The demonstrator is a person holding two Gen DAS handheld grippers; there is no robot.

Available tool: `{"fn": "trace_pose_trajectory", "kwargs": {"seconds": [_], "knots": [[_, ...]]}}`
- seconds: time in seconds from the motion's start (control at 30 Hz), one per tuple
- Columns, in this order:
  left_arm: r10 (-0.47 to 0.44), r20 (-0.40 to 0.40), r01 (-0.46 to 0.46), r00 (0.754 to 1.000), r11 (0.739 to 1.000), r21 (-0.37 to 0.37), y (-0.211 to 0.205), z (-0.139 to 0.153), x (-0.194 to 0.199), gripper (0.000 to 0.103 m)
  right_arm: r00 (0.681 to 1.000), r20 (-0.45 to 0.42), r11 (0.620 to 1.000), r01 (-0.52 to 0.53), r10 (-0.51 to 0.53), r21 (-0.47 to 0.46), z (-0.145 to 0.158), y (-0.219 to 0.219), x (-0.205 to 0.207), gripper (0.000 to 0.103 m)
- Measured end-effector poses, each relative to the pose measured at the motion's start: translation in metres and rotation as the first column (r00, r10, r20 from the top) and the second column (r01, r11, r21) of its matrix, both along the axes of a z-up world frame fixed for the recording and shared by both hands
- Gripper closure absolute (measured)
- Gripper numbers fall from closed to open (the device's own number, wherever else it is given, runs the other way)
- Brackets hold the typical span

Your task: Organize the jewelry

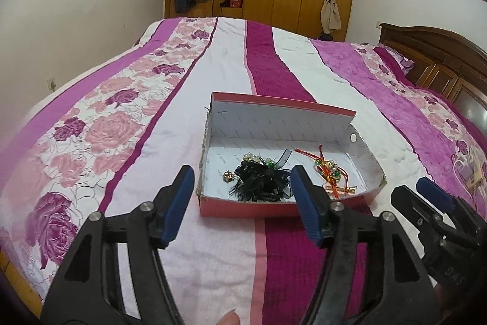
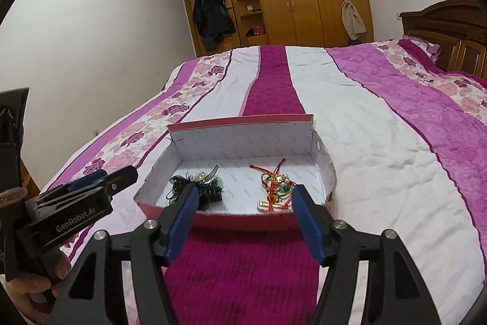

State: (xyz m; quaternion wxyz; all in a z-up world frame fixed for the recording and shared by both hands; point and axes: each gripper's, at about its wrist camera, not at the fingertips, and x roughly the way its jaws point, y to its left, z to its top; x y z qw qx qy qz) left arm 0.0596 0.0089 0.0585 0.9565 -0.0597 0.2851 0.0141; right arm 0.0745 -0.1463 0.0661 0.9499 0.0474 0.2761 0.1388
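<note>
Status: left gripper (image 1: pixel 242 204) w/ jaws spread wide, nothing between the pads, hovering short of the box's near wall. Right gripper (image 2: pixel 242 217) likewise spread and empty, also short of the near wall, just to the right of the left one.

Location of task items: both lie inside the open red box (image 1: pixel 243 206), which sits on the bedspread (image 1: pixel 188 118) toward its near edge, across the white and magenta stripes. Black feather-and-bead piece (image 1: pixel 261 178) is at the box's near-left corner, touching or nearly touching the near wall. Red-cord charm w/ beads (image 1: pixel 330 169) is at the near-right side, a gold clip (image 1: pixel 341 188) lying against the near wall. The two clusters are apart.

Hazards (est.):
1. Box is light cardboard on soft bedding; a pad catching the near wall would likely shove or tip it.
2. Feather strands are loose; a shallow pinch may grab strands only, so the piece would droop or drop.
3. Cords are tangled w/ the clip; lifting one could drag the other.
4. Grippers are close together; simultaneous reach risks collision.
</note>
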Motion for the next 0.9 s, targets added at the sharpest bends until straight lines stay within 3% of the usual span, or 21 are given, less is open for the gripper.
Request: {"fn": "trace_pose_trajectory", "kwargs": {"seconds": [0.33, 0.9], "knots": [[0.005, -0.003, -0.005, 1.000, 1.000, 0.014, -0.007, -0.006, -0.017, 0.038, 1.000, -0.001, 1.000, 0.020, -0.020, 0.010, -0.006, -0.012, -0.023, 0.031], [0.000, -0.010, 0.000, 1.000, 0.999, 0.039, -0.016, -0.009, -0.020, 0.037, 1.000, -0.013, 0.999, 0.027, -0.027, 0.019, -0.011, -0.016, -0.028, 0.031]]}}
